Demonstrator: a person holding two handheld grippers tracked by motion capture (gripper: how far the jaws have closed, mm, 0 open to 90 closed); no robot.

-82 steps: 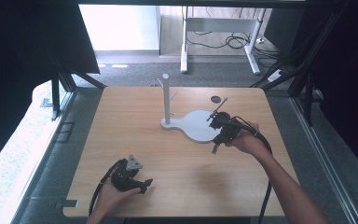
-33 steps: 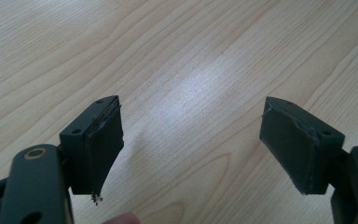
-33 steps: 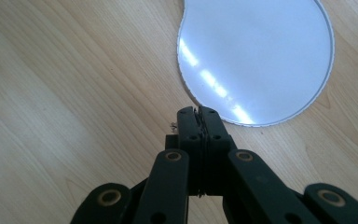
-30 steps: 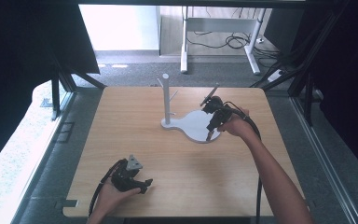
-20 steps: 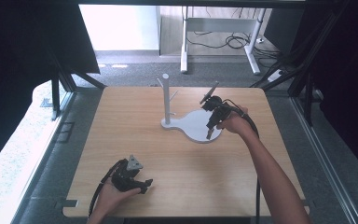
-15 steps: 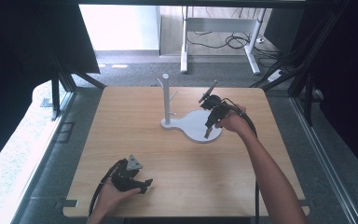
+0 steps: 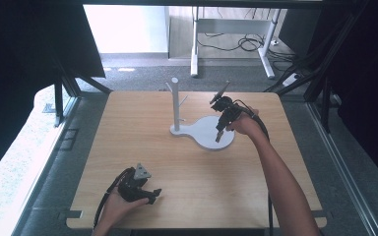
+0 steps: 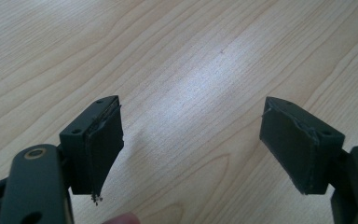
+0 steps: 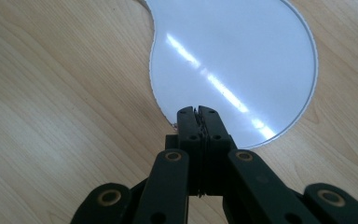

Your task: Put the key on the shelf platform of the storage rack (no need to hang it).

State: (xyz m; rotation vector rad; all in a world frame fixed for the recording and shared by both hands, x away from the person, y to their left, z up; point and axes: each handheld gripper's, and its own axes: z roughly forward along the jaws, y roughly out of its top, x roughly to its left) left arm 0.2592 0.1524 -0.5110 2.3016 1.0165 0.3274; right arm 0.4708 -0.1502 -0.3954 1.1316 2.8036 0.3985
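1. One wooden table (image 7: 192,196): I see a single light, grained top, bare over most of its surface. It carries one stand and two hand-held grippers.

2. One white stand (image 7: 202,132): it sits right of centre on the far half of the table. Its flat base is shaped like a rounded disc with a narrower neck. One upright white post (image 7: 175,103) rises from the neck end, with short pegs branching near the top; I count two, though they are small in the high view. In the right gripper view the disc part of the base (image 9: 233,60) lies flat on the wood and shows streaks of glare.

3. Two forearms: the right arm (image 7: 285,182) reaches from the near edge to the stand; the left hand (image 7: 114,206) rests at the near left edge.

4. Right gripper (image 7: 218,138): one, held over the near rim of the stand's disc, tips pointing down at it. In the right gripper view (image 9: 198,111) its two jaws are pressed together with nothing between them, tips over the edge of the white base. I cannot tell whether they touch it.

5. Left gripper (image 7: 153,193): one, low on the table near its front left edge, well apart from the stand. In the left gripper view (image 8: 191,144) its two jaws stand spread wide, with bare wood between them.
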